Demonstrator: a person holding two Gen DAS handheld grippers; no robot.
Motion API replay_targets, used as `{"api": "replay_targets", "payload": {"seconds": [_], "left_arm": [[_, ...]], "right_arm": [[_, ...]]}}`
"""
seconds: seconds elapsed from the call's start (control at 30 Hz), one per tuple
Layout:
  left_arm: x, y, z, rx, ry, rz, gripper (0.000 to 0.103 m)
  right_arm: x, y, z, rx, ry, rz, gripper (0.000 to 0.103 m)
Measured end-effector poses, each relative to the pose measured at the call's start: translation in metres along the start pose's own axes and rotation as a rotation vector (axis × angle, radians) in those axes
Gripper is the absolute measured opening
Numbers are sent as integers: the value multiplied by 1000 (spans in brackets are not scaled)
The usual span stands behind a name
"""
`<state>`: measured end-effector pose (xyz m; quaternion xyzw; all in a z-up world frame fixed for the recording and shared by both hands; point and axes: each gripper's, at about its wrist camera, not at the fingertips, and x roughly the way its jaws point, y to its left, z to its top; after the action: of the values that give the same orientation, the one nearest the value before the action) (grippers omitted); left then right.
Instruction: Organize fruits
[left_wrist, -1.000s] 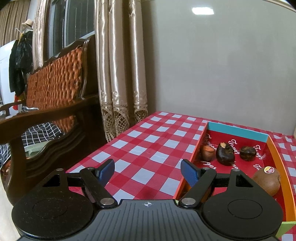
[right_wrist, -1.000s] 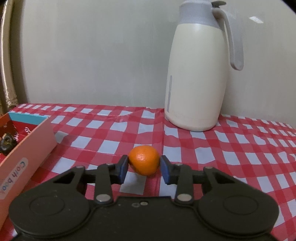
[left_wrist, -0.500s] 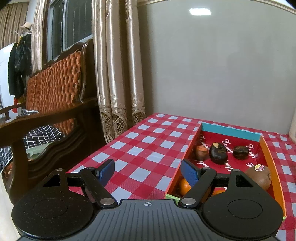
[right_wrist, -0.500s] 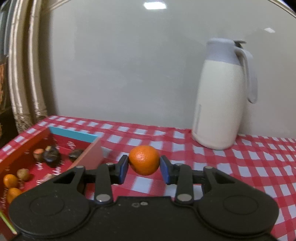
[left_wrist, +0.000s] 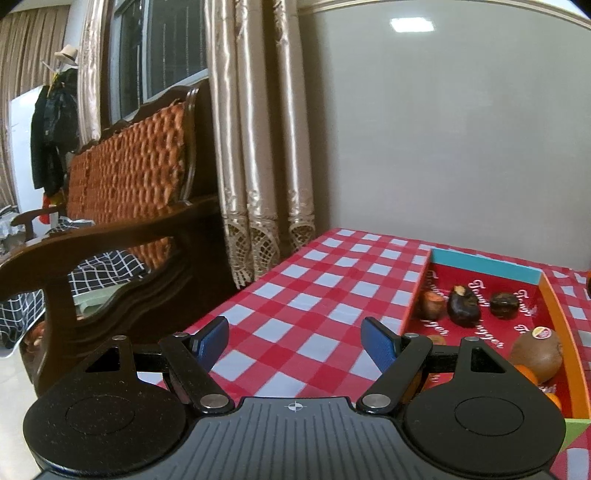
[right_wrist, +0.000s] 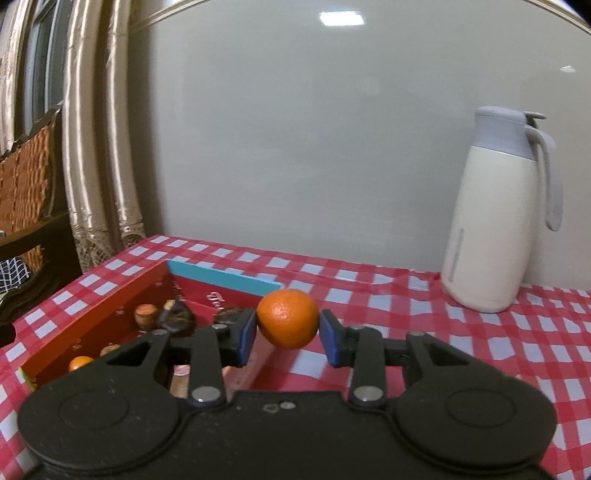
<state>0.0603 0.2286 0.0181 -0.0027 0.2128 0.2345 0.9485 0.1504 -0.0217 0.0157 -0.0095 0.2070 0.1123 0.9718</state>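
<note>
Above the box (right_wrist: 122, 306) edge, I grip an orange (right_wrist: 287, 318) in my right gripper (right_wrist: 288, 334) jaws; my left gripper (left_wrist: 294, 341) gapes empty.

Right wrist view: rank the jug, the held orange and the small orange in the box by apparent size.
1. Jug
2. Held orange, enlarged by nearness to the camera
3. Small orange, partly hidden behind the right tool in the box

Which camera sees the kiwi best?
The left wrist view. There the kiwi lies in plain sight in the box, sticker on top. In the right wrist view the right hand-held gripper, shut on the orange, hides it.
</note>
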Motion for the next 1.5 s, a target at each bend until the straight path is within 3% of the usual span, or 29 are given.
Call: {"api": "replay_targets", "payload": {"seconds": [0.57,1.13,1.17,1.2,1.27,1.5], "left_arm": [[4,37,-5,-10,13,43,78],[4,38,-6,-3,15,42,78],[3,37,-6,-1,14,42,78],[2,36,-6,0,13,43,78],[1,34,-6,0,13,39,78],[-1,27,-5,2,10,30,78]], "right_arm": [[16,72,-11,-70,36,125,35],[22,87,-19,-94,69,150,36],[21,87,-19,-97,66,150,39],[20,88,-20,-103,51,143,56],[14,87,-19,-110,2,123,76],[5,66,-11,-88,-34,86,76]]}}
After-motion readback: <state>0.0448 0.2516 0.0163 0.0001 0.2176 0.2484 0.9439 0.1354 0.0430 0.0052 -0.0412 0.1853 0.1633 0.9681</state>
